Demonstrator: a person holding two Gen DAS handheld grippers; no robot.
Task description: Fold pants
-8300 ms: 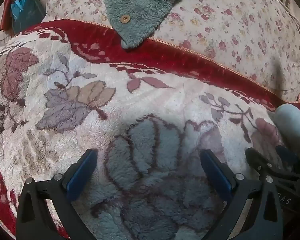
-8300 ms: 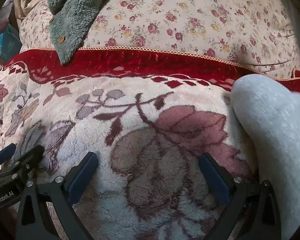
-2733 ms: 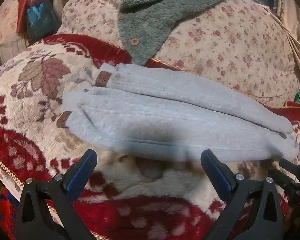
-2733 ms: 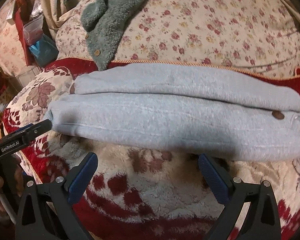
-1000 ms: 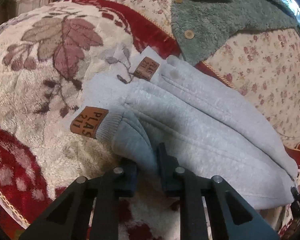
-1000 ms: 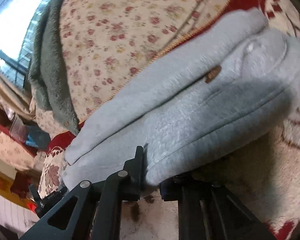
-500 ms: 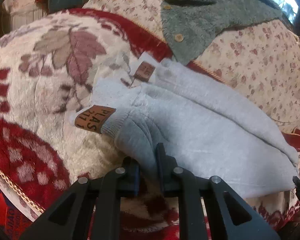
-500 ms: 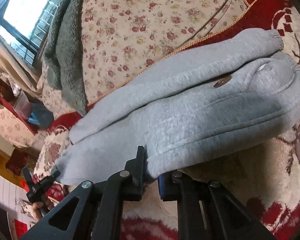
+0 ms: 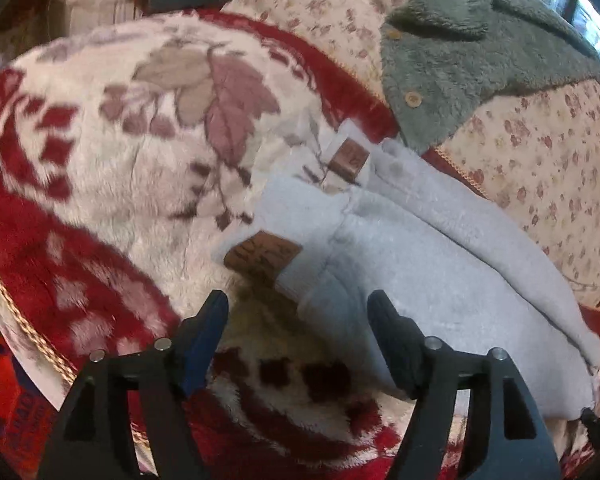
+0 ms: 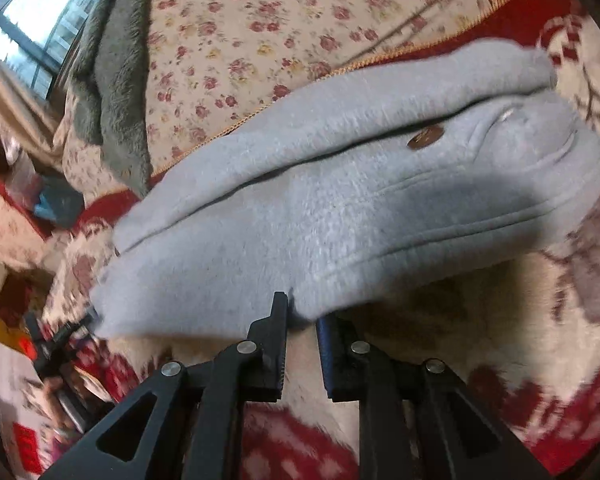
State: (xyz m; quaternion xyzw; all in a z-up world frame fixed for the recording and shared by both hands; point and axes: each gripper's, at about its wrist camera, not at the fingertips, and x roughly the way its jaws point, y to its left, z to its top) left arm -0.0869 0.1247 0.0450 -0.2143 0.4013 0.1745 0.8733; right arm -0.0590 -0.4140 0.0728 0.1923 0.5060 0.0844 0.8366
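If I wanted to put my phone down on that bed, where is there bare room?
Bare room: the red and cream leaf blanket left of the grey pants, and the blanket strip nearest the claws. Crowded: behind, where the green fleece jacket lies over the floral quilt.

The left hand-held gripper [image 9: 298,318] has just been opening; its jaws stand apart, off the grey pants [image 9: 420,272]. The pants lie folded lengthwise on the red-and-cream floral blanket [image 9: 100,168], cuffs with brown patches [image 9: 262,258] nearest.

Daylight enters a window [image 10: 24,28] behind a bed spread with a red-and-cream blanket [image 9: 112,184].
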